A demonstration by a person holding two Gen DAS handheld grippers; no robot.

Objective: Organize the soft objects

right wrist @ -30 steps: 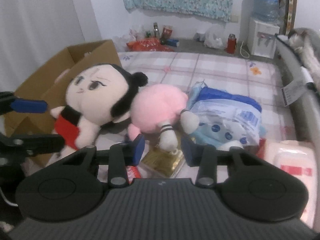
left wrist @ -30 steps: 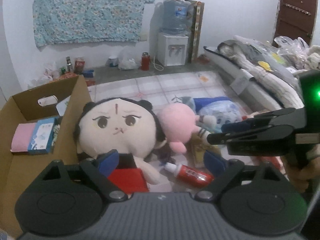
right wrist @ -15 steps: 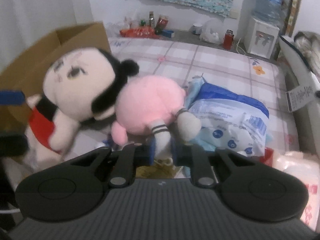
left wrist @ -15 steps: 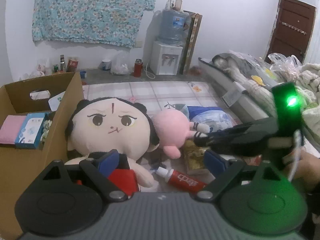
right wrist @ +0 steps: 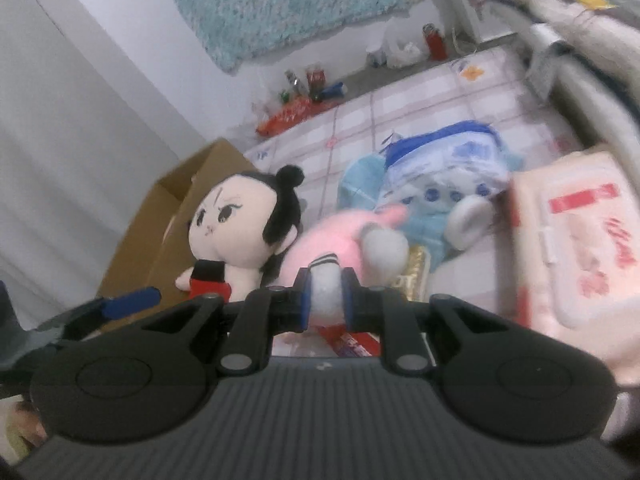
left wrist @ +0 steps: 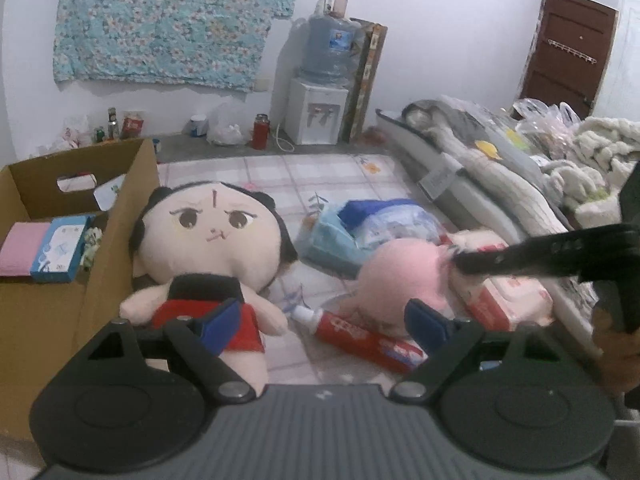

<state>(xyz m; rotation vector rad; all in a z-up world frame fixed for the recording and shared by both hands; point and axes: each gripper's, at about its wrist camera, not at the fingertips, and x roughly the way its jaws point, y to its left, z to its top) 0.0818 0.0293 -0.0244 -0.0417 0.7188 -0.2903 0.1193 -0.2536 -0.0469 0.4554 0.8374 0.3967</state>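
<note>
While left gripper [left wrist: 322,326] gapes, right gripper [right wrist: 326,294] pinches pink plush [right wrist: 332,240].

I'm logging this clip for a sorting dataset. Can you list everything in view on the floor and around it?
doll plush: 1, cream face, black hair, red outfit, leaning on the box
pink plush: 1, pink, white leg clamped
cardboard box: 1, brown, left, holding packs
toothpaste tube: 1, red, on the mat
blue bag: 1, blue and white, mid-mat
wipes pack: 1, pink and white, right
water dispenser: 1, white, back wall
floral cloth: 1, teal, on the wall
left gripper: open, empty
right gripper: shut on the plush's leg
</note>
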